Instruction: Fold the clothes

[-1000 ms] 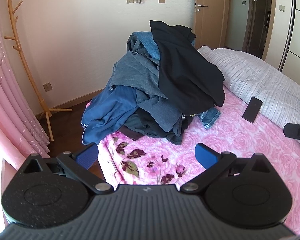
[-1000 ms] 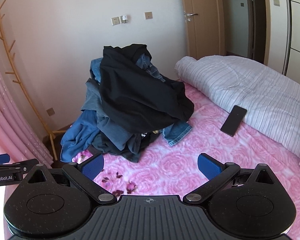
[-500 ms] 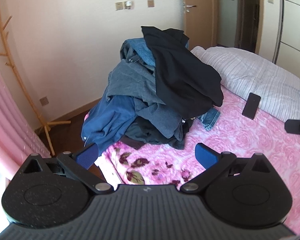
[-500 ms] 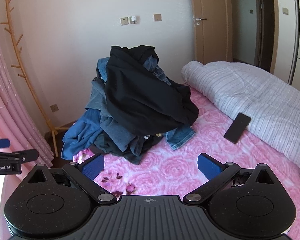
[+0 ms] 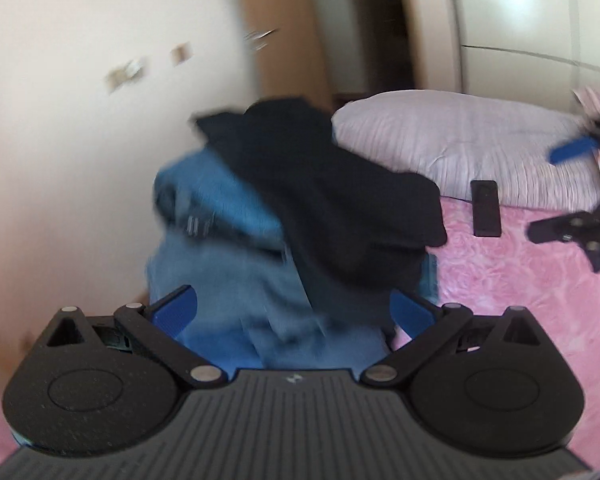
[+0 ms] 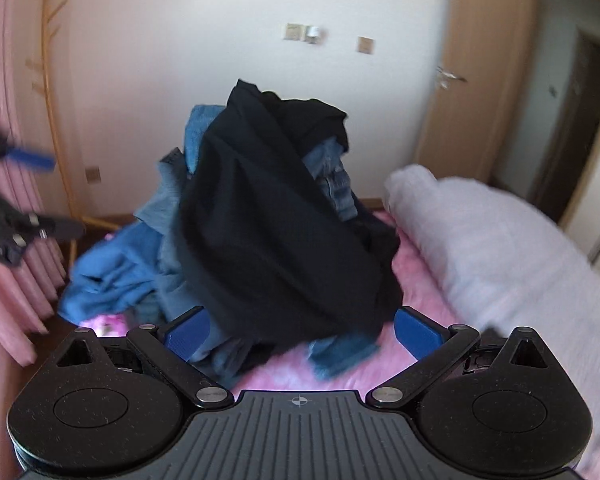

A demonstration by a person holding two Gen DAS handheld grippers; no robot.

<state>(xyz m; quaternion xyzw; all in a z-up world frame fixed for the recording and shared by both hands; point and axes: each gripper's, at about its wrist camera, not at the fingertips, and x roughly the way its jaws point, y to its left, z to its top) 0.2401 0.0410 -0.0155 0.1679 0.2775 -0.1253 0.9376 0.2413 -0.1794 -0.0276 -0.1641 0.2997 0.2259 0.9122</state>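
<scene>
A: What is sitting at the far left in the right wrist view?

B: A pleated pink curtain and a thin wooden coat stand are showing there against the wall. The left wrist view is not showing either of them.

A: And the clothes?

B: The tall heap of dark and blue clothes is lying on the flowered pink bedspread, at its far left part, with a loose black garment draped over the top and blue denim pieces spilling out under it.

A: How are the tools standing?

B: The left gripper is hanging released, blue pads spread wide, right in front of the heap and holding nothing. The right gripper is likewise spread open and empty, its pads framing the heap's near edge. Both views are blurring.

A: What is only the left wrist view giving?

B: A flat black phone is lying on the bedspread, just beside the striped pale quilt at the right. The right wrist view is showing the quilt but not the phone.
</scene>
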